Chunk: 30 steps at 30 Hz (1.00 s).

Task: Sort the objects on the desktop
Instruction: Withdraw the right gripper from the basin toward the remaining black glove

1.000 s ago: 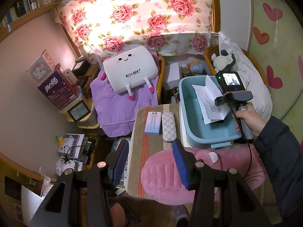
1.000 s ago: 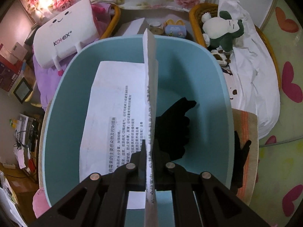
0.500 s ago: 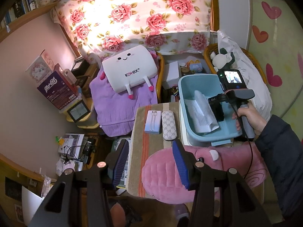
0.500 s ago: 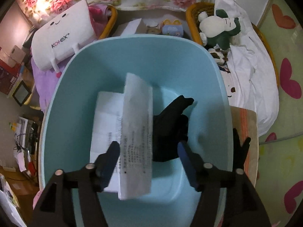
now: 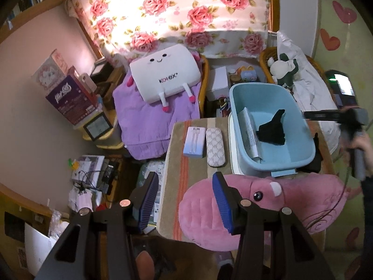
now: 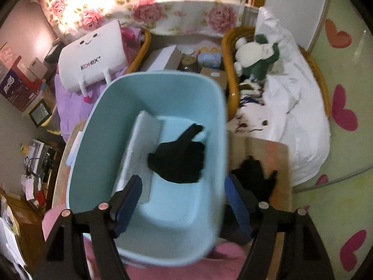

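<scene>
A light-blue plastic tub (image 5: 300,161) (image 6: 93,140) sits on the small table. Inside it lie a folded printed paper (image 5: 249,130) (image 6: 139,149) against the left wall and a black glove (image 5: 272,130) (image 6: 179,158). A second black glove (image 6: 256,177) rests on the table mat right of the tub. My right gripper (image 6: 181,200) hangs open over the tub's near end, holding nothing. My left gripper (image 5: 184,198) is open, low over the table's front left, near a pink plush (image 5: 268,200). A pale blue box (image 5: 194,142) and a patterned case (image 5: 215,147) lie left of the tub.
A striped mat (image 5: 177,163) covers the table. Behind it stand a purple-draped chair with a white Kotex cushion (image 5: 165,79), cardboard boxes, and a wicker chair with a green-white plush (image 5: 284,67) and white bedding (image 6: 291,116). Cluttered shelves and cables lie at the left.
My right gripper opened and let the paper drop into the tub, then drew back toward the right. The paper now leans on the tub's left wall. The left gripper barely moved.
</scene>
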Each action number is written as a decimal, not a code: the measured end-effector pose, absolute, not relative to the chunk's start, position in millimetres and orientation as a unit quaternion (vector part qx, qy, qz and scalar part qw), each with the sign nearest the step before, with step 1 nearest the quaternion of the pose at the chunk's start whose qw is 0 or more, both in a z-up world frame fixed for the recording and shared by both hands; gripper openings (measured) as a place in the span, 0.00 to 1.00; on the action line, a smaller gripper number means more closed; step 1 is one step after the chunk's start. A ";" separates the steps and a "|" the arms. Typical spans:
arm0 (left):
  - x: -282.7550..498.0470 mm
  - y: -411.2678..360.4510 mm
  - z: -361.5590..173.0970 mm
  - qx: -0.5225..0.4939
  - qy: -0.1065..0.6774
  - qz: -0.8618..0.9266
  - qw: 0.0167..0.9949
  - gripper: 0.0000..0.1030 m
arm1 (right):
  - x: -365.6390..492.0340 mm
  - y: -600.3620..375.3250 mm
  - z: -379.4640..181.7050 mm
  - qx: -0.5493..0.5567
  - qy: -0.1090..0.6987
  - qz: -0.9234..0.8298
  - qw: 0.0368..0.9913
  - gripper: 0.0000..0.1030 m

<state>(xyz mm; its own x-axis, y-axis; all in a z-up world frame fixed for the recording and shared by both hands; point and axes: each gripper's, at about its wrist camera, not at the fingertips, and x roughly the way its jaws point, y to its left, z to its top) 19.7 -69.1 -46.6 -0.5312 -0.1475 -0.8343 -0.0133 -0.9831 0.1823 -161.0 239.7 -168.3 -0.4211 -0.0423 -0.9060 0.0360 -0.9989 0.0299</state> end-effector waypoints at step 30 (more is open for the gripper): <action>-38.1 -55.5 -87.2 0.511 -0.083 -0.855 0.025 0.50 | -59.9 386.3 -146.0 0.556 0.000 -0.831 -0.009 0.85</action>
<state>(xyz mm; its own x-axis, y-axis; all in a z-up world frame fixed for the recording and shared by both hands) -38.1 -55.5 -87.2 -0.4769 -0.1285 -0.8695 -0.0415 -0.9849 0.1683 -59.9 386.3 -146.0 -0.3813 0.0150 -0.9243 -0.0148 -0.9998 -0.0101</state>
